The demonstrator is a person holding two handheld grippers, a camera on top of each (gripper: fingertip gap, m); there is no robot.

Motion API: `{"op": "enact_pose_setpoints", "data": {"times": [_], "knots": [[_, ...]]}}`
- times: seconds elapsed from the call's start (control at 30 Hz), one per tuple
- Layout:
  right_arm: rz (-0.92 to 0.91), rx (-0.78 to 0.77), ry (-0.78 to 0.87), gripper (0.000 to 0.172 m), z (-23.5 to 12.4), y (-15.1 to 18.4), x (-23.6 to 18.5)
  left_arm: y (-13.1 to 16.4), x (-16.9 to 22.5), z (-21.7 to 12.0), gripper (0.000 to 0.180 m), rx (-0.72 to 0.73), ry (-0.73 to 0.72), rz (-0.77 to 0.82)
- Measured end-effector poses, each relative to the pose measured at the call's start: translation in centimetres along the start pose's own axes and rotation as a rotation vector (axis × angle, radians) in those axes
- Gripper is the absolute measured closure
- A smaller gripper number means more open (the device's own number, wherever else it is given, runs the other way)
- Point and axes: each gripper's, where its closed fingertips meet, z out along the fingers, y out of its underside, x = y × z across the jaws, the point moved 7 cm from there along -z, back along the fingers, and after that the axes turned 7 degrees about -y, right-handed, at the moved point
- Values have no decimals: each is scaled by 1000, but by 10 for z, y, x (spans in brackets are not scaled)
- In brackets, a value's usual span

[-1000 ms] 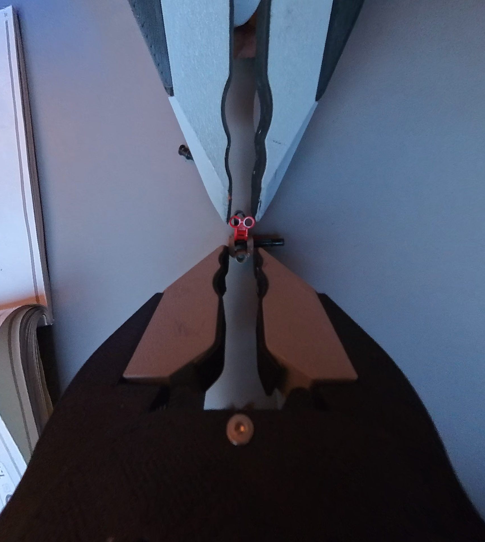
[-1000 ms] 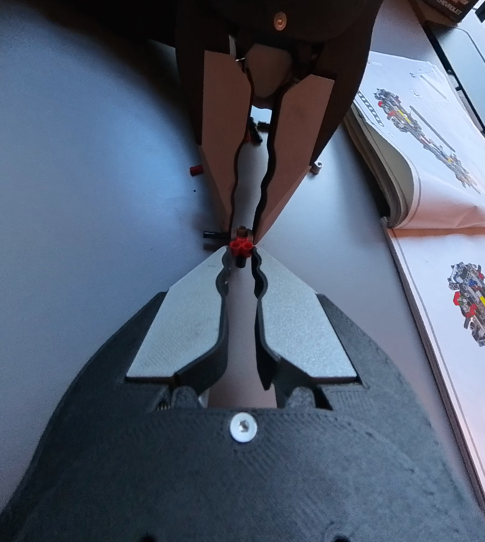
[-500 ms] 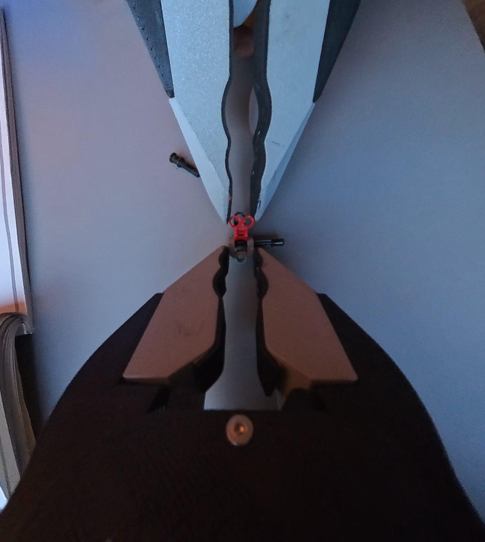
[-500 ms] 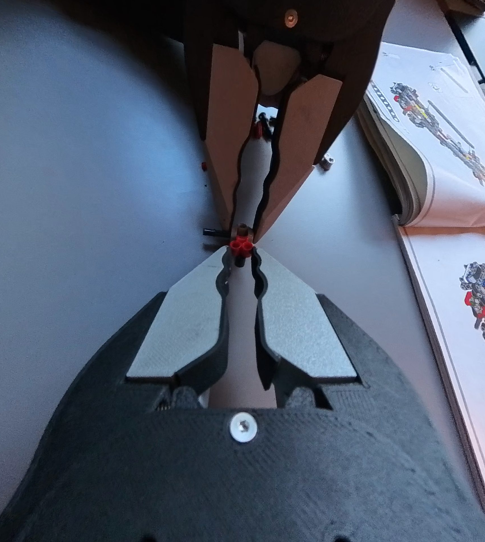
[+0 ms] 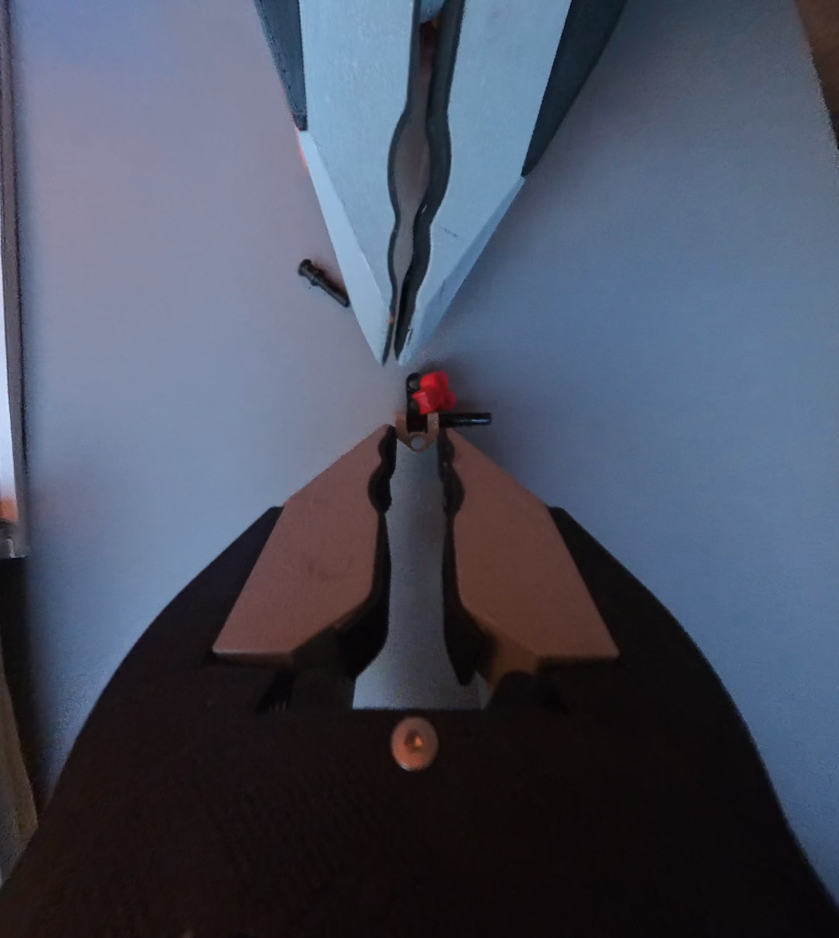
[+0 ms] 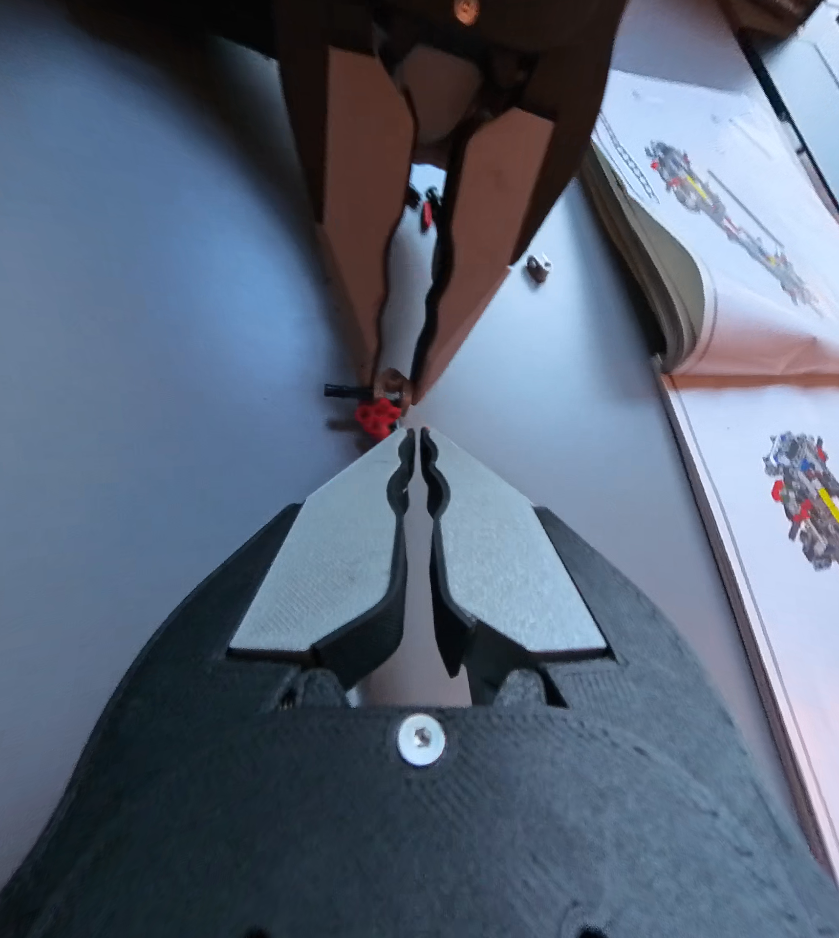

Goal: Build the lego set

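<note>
Your left gripper (image 5: 418, 435), the one with tan fingers, holds a small brick assembly (image 5: 425, 413) at its fingertips; the tan fingers (image 6: 356, 284) are narrow and both tips press on a brown connector (image 6: 393, 384) of this assembly; a black pin (image 5: 470, 419) sticks out sideways from the connector, and a red connector (image 5: 432, 395) sits on the far end of the assembly, beyond the left fingertips.

Your right gripper (image 6: 417, 431), with grey fingers, points at the assembly from the opposite side; its jaws are closed almost fully, with only a thin slit between the wavy black pads, and nothing is between them; its tips are just beside the red connector and do not hold it; whether a tip touches the red part, I cannot tell.

The assembly is above a grey table (image 5: 661, 355); near it, on the table beside the right gripper's grey finger, lies a loose black pin (image 5: 323, 288); behind the left gripper, farther from the assembly, lie a small grey piece (image 6: 538, 266) and some small red and black pieces (image 6: 426, 205), seen through the gap of the tan fingers.

Well apart from the assembly, at the table's side, lies an open instruction booklet (image 6: 788, 457) with pictures of a brick model; its curled pages rise on the far part.
</note>
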Motion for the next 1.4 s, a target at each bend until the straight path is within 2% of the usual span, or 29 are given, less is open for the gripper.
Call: {"op": "enact_pose_setpoints", "data": {"times": [0.17, 0.37, 0.47, 0.63, 0.77, 0.87, 1.1, 1.4], "knots": [[26, -31, 20, 171, 2, 6, 4, 2, -1, 1, 166, -1, -10, -1], [23, -56, 19, 161, -7, 10, -2, 8, -12, -4, 166, -15, -64, -6], [43, -25, -51, 161, -14, 9, -14, 8, -11, -4, 166, -12, -48, -12], [42, -31, -92, 154, -7, 7, -21, 7, -7, -2, 154, -10, -15, -12], [76, -66, -95, 152, 4, 10, -21, 4, -10, -12, 151, 14, -18, -19], [98, -61, -104, 159, 7, 10, -21, -3, -9, -18, 155, 49, -14, -32], [126, -59, -107, 159, 8, 10, -18, -17, 14, -1, 164, 39, 4, -1], [122, -67, -117, 159, 8, 9, -20, -26, 16, 8, 176, 30, -4, 32]]}}
